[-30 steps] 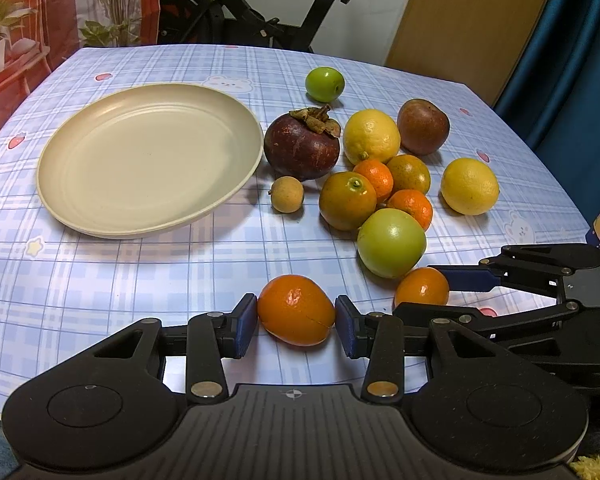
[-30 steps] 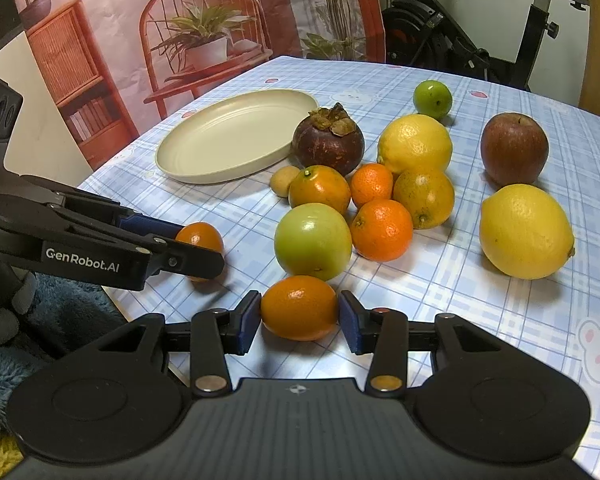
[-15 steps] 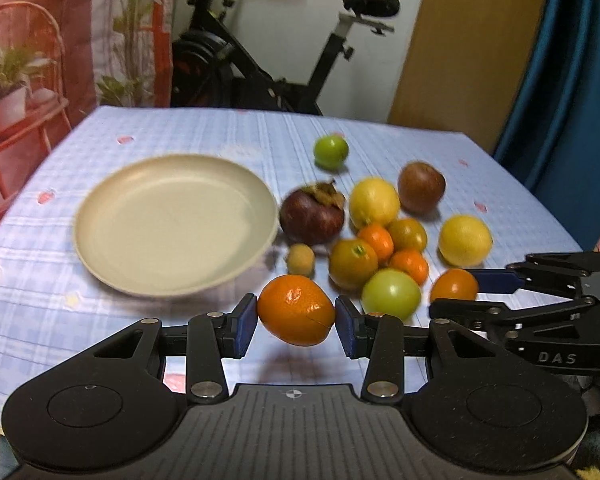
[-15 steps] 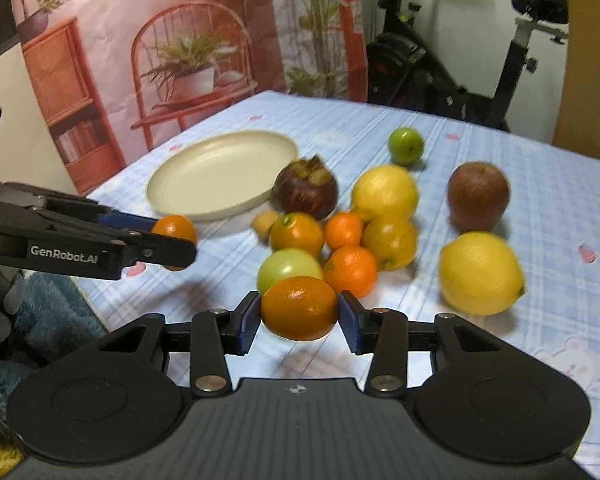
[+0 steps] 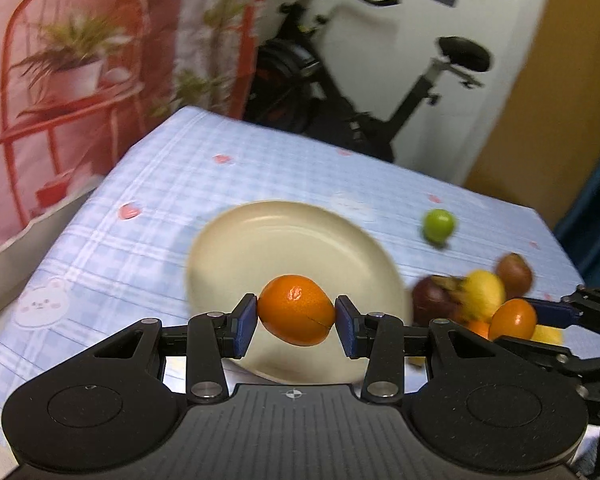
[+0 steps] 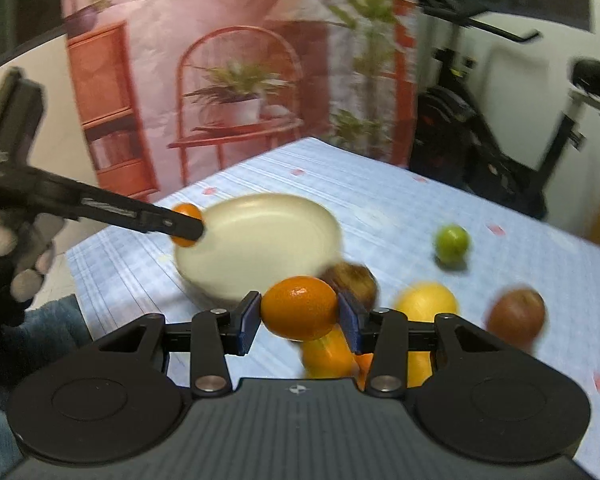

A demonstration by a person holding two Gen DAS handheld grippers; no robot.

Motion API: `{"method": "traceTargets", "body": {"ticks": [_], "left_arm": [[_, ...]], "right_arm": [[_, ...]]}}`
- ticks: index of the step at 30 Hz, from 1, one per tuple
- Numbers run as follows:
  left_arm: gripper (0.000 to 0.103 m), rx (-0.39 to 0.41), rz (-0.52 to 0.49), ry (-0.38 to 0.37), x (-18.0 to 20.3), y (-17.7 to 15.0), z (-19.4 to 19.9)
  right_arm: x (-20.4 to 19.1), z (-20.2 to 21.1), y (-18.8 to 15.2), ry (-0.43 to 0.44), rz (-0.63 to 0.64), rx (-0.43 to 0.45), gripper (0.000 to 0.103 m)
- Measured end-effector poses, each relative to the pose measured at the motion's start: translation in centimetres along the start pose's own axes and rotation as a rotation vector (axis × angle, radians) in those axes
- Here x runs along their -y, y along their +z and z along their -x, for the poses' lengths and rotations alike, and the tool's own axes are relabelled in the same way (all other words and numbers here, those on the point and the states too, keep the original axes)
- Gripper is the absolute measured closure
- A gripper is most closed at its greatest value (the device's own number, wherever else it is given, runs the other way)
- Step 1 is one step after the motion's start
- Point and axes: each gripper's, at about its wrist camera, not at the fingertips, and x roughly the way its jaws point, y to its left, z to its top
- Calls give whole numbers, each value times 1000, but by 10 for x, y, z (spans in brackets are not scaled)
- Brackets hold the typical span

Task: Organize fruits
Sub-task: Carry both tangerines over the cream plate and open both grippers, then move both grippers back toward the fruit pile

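My left gripper (image 5: 296, 322) is shut on a small orange (image 5: 296, 310), held in the air over the near rim of the cream plate (image 5: 260, 248). My right gripper (image 6: 299, 317) is shut on another orange (image 6: 299, 306), lifted above the fruit pile, right of the plate (image 6: 260, 240). In the right wrist view the left gripper (image 6: 186, 230) with its orange (image 6: 186, 212) hangs at the plate's left edge. In the left wrist view the right gripper (image 5: 518, 322) with its orange (image 5: 514, 318) shows at far right. The plate has nothing on it.
On the checked blue tablecloth (image 5: 140, 220) lie a lone green fruit (image 5: 438, 224), a mangosteen (image 5: 432, 300), a lemon (image 6: 426, 302), a reddish apple (image 6: 516, 314) and more oranges, blurred. An exercise bike (image 5: 360, 80) and a printed backdrop stand behind the table.
Both grippers have lifted their oranges off the table. The left one has swung toward the plate and now hangs over its near rim; the right one has risen above the pile.
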Motion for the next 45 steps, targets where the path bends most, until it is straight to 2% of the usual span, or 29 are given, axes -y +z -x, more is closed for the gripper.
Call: {"method": "traceTargets", "body": {"ticks": [5,11,19,26,28,29,31,37,43,45], "left_arm": [[58,-38,13,51,-20,13,-25],[58,-59,15,55,-27,18,-43],[58,-72,12,58,-31,8,-49],[57,-74,-7,68,-29,7,-52],[56,-75,3,66,-28,8,-50],[56,-70,6,65,-28,9,-48],[55,-50,4,65,-26,11,-41],[50,44,-43,48,-2,16,-15],[50,115,-70,-19,41,19,-1],[51,133,-79,-38,55,15,2]], "right_arm": [[-19,-56,19,69,68,-51,59],[-35,-120,22,108,89,-135,59],[-45,-150,25,178,103,-163,59],[-48,-159,23,206,92,-176,58],[-48,-158,23,195,95,-178,54],[-47,-155,23,188,93,-171,47],[-42,-145,24,180,76,-146,40],[-3,-95,23,110,-71,-32,40],[32,-31,8,-29,-134,83,40],[39,-10,-1,-102,-132,122,40]]}}
